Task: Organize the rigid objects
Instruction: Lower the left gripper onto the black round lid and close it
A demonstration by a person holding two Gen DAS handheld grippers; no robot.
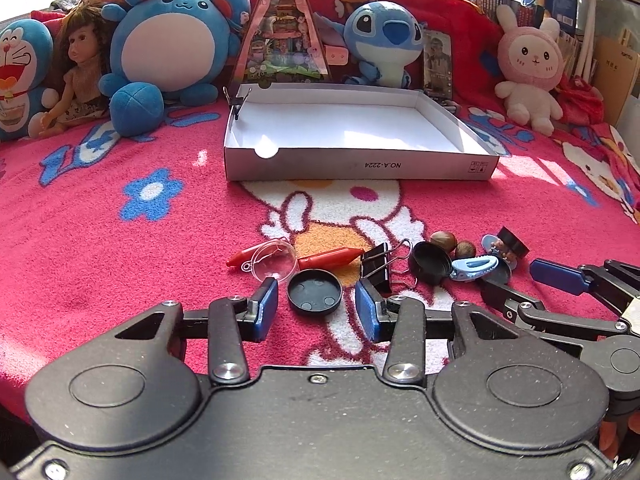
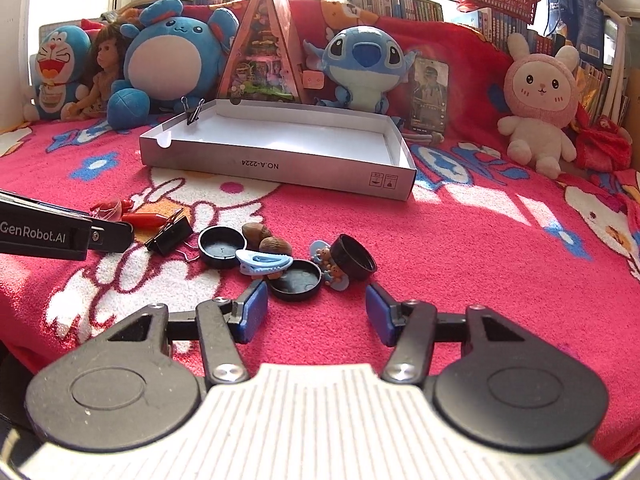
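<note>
Pick step, nothing in the white box [image 1: 448, 166] yet apart from a clip on its rim. My left gripper [image 1: 316, 304] brackets a flat black lid [image 1: 315, 293] on the blanket [image 1: 120, 264], pads either side, not visibly pressing: unclenched, holding nothing. Right gripper [image 2: 316, 308] is parted and empty just short of another black lid [image 2: 295, 286] in the clutter. Next: nudge both forward, pinch the lids, then carry them to the box beyond the pile.
</note>
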